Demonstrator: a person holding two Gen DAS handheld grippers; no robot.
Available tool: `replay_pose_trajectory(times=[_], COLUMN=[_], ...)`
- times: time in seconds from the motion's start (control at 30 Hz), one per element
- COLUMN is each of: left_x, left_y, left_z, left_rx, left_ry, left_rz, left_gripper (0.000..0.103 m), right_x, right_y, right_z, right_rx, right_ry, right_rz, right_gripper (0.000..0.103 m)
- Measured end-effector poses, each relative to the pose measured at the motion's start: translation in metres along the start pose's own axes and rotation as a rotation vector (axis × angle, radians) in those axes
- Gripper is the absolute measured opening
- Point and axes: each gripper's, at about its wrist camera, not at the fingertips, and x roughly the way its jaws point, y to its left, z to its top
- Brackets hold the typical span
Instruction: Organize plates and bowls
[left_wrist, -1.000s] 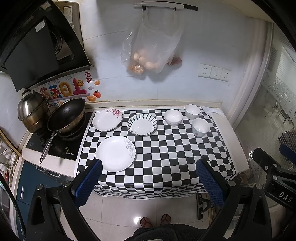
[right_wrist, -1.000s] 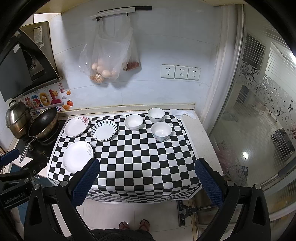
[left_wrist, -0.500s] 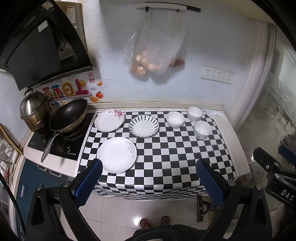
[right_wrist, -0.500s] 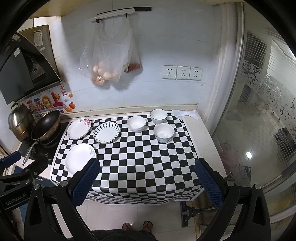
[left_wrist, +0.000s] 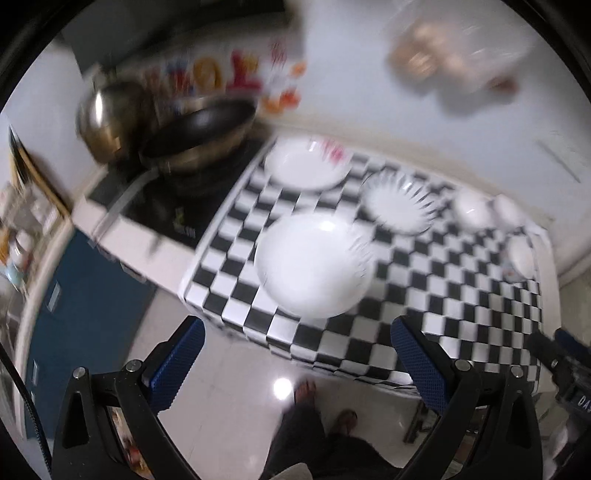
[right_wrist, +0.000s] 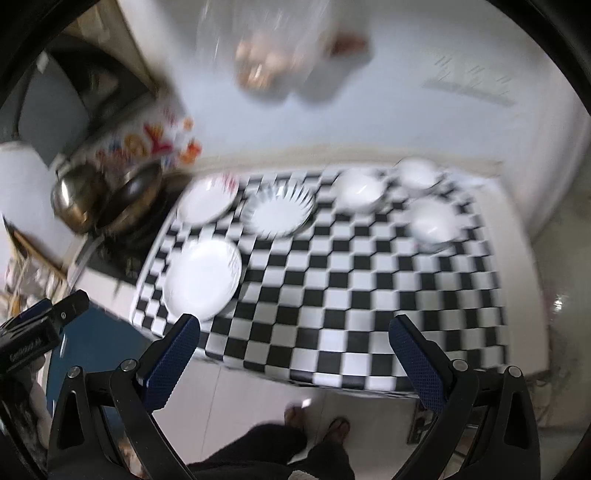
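Spreading wide and empty, both pairs of blue fingers hang above the front edge of the bench: the left gripper points at the plain white plate near the front left corner, the right gripper sits farther back over the checkered cloth. Beyond lie a flowered plate and a striped plate, then three bowls at the far right. Both views are blurred. To take the near plate well, I would slow down, come in low, and slip one finger under its rim.
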Motion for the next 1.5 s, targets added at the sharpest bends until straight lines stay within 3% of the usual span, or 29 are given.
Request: replay_pose_trajectory(times=[0.17,0.37,0.53,0.63,0.77,0.87,0.9,0.97,1.0,1.23,1.5], left_x=[0.089,0.190,0.251,0.275,0.287,0.284,0.282,0.276,0.274,0.258,0.218], left_y=[0.037,0.065,0.069,0.064,0.059,0.051,0.047,0.040,0.039,0.033,-0.006], left_z=[0.022,0.060,0.080,0.083,0.083,0.082,0.081,0.079,0.079,0.075,0.069], left_rx=[-0.038,-0.027,0.027,0.084,0.124,0.167,0.195,0.237,0.236,0.231,0.260], left_ry=[0.130,0.274,0.339,0.378,0.419,0.416,0.417,0.406,0.408,0.402,0.363], left_rz=[0.004,-0.064,-0.110,-0.143,-0.186,-0.226,-0.243,-0.243,-0.246,-0.237,-0.245], left_gripper=[0.103,0.099,0.067,0.055,0.047,0.043,0.036,0.036,0.036,0.036,0.036], right_x=[0.113,0.229,0.296,0.325,0.351,0.361,0.362,0.367,0.369,0.367,0.341], right_y=[0.026,0.047,0.060,0.065,0.073,0.080,0.082,0.088,0.090,0.091,0.068], right_z=[0.018,0.047,0.067,0.070,0.070,0.066,0.066,0.067,0.067,0.060,0.060], right_rx=[0.004,0.093,0.154,0.171,0.179,0.187,0.185,0.177,0.175,0.170,0.182], right_ry=[0.155,0.283,0.373,0.432,0.487,0.527,0.524,0.542,0.552,0.548,0.525], right_rz=[0.069,0.101,0.104,0.096,0.107,0.118,0.113,0.126,0.114,0.125,0.141], right_gripper=[0.102,0.098,0.086,0.075,0.064,0.048,0.044,0.029,0.027,0.022,0.022])
